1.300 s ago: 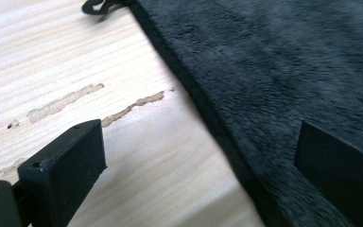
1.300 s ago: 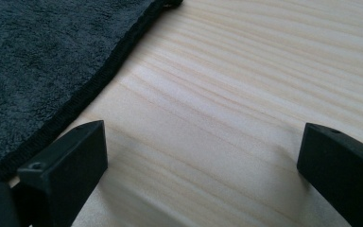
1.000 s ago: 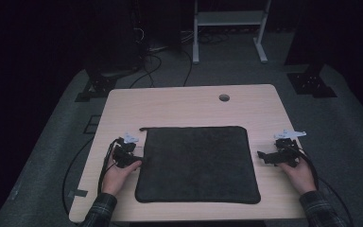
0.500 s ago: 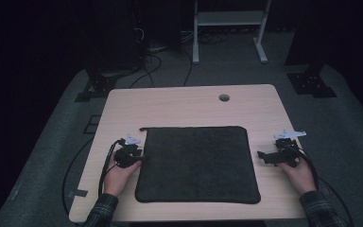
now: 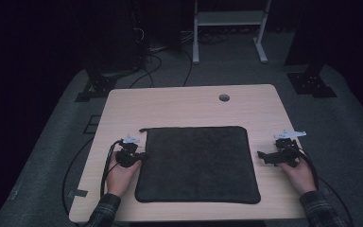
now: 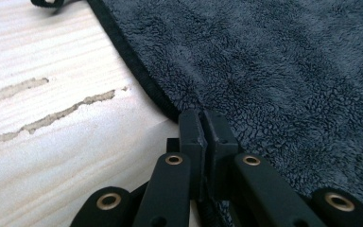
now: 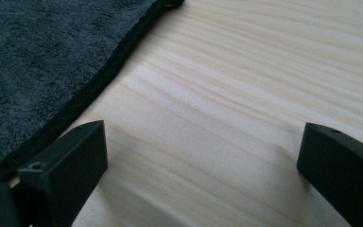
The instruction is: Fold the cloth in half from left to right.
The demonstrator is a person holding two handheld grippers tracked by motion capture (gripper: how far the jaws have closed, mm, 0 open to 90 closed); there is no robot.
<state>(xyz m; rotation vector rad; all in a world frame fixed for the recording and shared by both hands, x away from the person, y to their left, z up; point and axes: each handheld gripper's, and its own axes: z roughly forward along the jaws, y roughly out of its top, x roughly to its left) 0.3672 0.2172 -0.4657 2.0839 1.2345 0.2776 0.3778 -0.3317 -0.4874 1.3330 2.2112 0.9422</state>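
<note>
Towel handling: first grip made, second pending.
The dark towel (image 5: 197, 163) lay flat at mid-bench (image 5: 179, 104). The left tool (image 6: 201, 124) had just closed onto its left hem; the right tool (image 7: 201, 156) stood wide open, empty, beside the right hem.

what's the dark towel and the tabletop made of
Towel: looks like plush microfibre or terry, matte dark grey, with fuzzy looped pile and a stitched black hem. Tabletop: pale wood or a wood-look laminate, smooth, with long straight grain lines; which of the two is unclear.
</note>
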